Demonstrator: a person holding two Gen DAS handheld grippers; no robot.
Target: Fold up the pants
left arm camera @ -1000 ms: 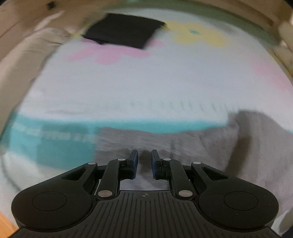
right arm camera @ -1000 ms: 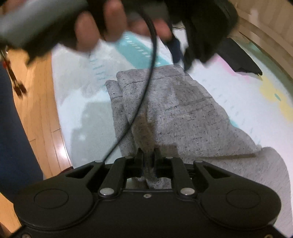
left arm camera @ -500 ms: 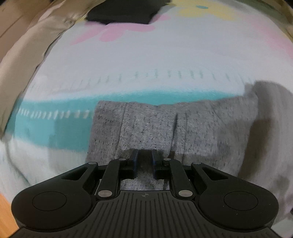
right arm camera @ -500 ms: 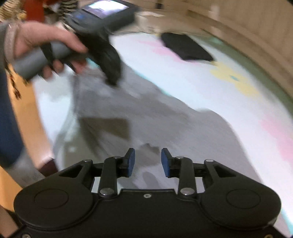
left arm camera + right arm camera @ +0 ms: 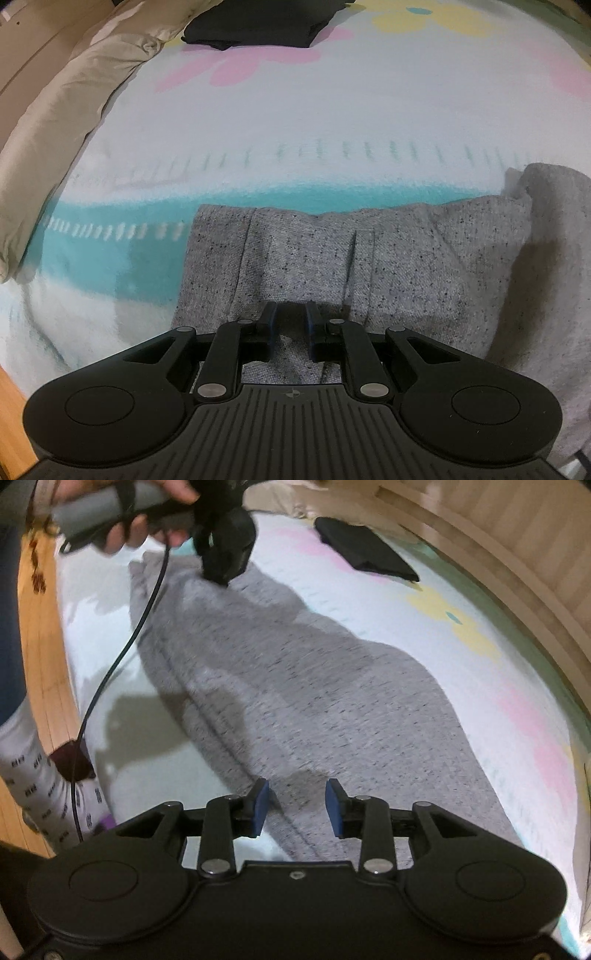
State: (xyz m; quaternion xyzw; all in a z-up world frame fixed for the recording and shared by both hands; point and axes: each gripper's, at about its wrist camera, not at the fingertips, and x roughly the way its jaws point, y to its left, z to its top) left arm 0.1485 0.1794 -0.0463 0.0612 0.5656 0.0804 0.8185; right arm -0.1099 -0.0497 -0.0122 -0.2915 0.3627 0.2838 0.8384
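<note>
Grey speckled pants [image 5: 406,266] lie lengthwise on a white blanket [image 5: 332,110] printed with flowers and a teal stripe. My left gripper [image 5: 290,321] points down at one end of the pants. Its jaws stand a narrow gap apart, with flat cloth showing below them. In the right wrist view the left gripper [image 5: 221,578] touches the far end of the pants [image 5: 314,701], held by a hand [image 5: 122,535]. My right gripper [image 5: 295,801] hovers open over the near end, with nothing pinched between its blue pads.
A folded black garment [image 5: 258,18] lies at the far side of the blanket, also seen as the black garment [image 5: 365,554]. A beige duvet [image 5: 55,122] runs along the left. A black cable [image 5: 122,646] hangs over the pants' edge. Wooden floor [image 5: 40,627] and a socked foot [image 5: 44,794] are at the left.
My right gripper let go of the grey cloth, opened, and moved along the pants away from the left gripper. The left gripper sank onto the pants' end.
</note>
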